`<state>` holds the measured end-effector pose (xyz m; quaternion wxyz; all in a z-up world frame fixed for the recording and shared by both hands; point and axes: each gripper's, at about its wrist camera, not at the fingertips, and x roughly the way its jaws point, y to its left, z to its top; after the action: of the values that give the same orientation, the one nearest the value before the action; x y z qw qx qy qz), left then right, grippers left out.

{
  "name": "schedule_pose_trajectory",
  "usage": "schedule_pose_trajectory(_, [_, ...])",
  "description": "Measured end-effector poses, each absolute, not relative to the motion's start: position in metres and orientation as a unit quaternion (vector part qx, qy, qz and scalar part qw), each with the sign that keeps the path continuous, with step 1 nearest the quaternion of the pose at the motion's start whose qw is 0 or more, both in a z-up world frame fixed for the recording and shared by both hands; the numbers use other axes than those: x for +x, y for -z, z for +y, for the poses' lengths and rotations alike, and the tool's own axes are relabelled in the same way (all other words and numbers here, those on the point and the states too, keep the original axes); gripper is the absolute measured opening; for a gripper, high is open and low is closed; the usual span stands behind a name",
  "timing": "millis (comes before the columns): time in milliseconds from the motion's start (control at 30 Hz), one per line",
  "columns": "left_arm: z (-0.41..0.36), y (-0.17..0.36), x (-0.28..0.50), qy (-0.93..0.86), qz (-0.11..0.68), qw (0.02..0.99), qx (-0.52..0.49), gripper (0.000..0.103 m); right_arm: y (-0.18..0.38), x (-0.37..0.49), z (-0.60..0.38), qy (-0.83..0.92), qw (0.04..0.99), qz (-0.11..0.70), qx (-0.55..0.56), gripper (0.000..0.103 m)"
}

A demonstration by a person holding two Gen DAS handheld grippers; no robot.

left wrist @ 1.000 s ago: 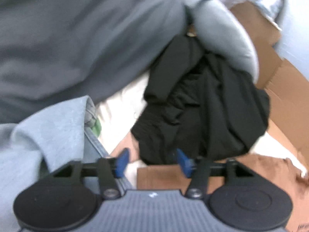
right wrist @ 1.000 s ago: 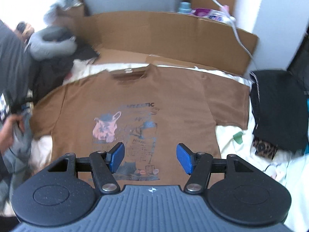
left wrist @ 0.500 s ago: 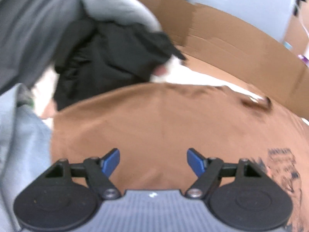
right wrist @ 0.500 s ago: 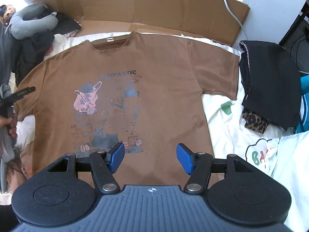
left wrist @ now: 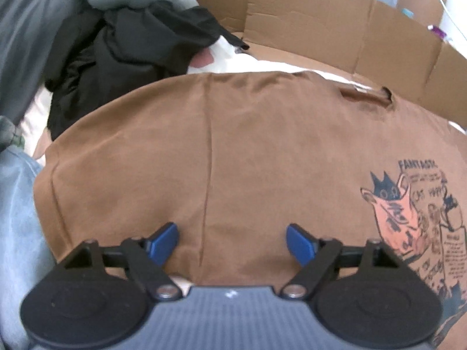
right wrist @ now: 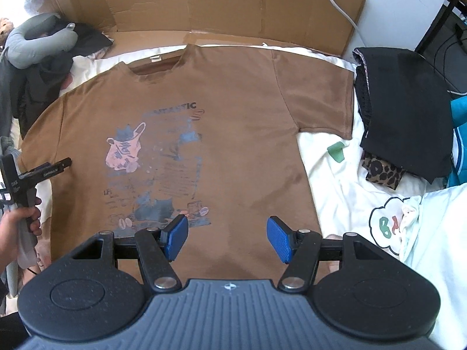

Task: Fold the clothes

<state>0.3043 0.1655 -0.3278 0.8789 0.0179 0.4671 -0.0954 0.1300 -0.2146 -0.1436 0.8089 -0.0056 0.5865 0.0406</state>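
Note:
A brown T-shirt [right wrist: 233, 110] with a cat print lies flat, print up and collar at the far side, on a white sheet. My left gripper [left wrist: 232, 242] hovers over the shirt's [left wrist: 233, 145] left sleeve and shoulder. Its jaws are opening and nothing is pinched between the blue pads. In the right wrist view a hand [right wrist: 20, 224] holds that tool at the left edge of the picture. My right gripper [right wrist: 227, 237] hangs open above the shirt's lower hem, just right of the print, with only flat cloth below it.
A crumpled black garment [left wrist: 131, 43] and a grey neck pillow [right wrist: 38, 38] lie at the far left. Flattened cardboard [right wrist: 233, 5] lines the back. Right of the shirt lie a folded black garment [right wrist: 402, 105], a leopard-print piece [right wrist: 382, 172] and a white printed cloth [right wrist: 388, 224].
The left gripper swung from the black pile over onto the brown shirt's sleeve, and its jaws widened. The right gripper tilted down a little, jaws unchanged.

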Motion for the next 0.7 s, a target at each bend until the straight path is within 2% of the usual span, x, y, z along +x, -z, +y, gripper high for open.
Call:
schedule_pose_trajectory(300, [0.149,0.302,0.313,0.084,0.543,0.835,0.044,0.087,0.120,0.141,-0.209,-0.047,0.825,0.563,-0.001,0.067])
schedule_pose_trajectory(433, [0.139,0.264,0.311,0.079,0.564,0.821,0.041,0.088,0.122,0.144,-0.210,-0.037,0.829,0.558,0.009,0.070])
schedule_pose_trajectory(533, [0.130,0.232,0.306,0.082,0.565,0.821,0.030,0.093,0.128,0.145,-0.205,-0.048,0.832,0.553,-0.021,0.070])
schedule_pose_trajectory(700, [0.109,0.186,0.295,0.084,0.570,0.816,0.045,0.093,0.126,0.144,-0.210,-0.054,0.834,0.548,-0.039,0.070])
